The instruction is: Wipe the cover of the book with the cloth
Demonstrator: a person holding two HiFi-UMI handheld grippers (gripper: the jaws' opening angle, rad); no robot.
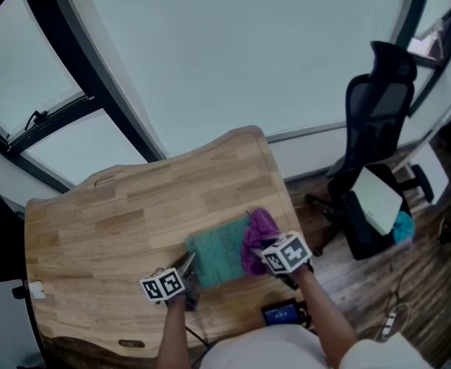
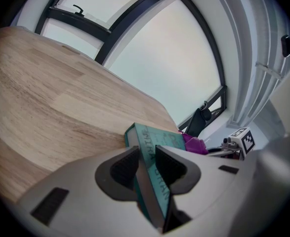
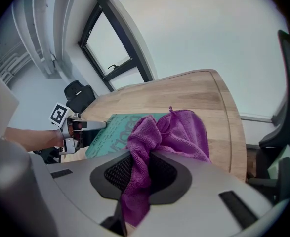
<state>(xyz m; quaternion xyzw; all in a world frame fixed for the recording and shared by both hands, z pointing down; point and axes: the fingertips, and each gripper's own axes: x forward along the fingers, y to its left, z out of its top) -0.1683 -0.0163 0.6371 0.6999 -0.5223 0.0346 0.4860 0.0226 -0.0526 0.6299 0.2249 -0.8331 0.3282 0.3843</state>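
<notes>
Purple microfibre is bunched between the pads of my right gripper (image 3: 147, 157), which is pinched tight on the cloth (image 3: 177, 130). My left gripper (image 2: 147, 157) is clamped over the spine edge of the teal book (image 2: 154, 137). The cloth's loose end drapes on the book's right side. The book lies on the wooden table (image 1: 117, 221), near its front right corner. I judge the cloth soft and light, apt to fold under, so a deep pinch suits it. The book looks stiff and could skid on smooth wood, so an edge grip steadies it.
</notes>
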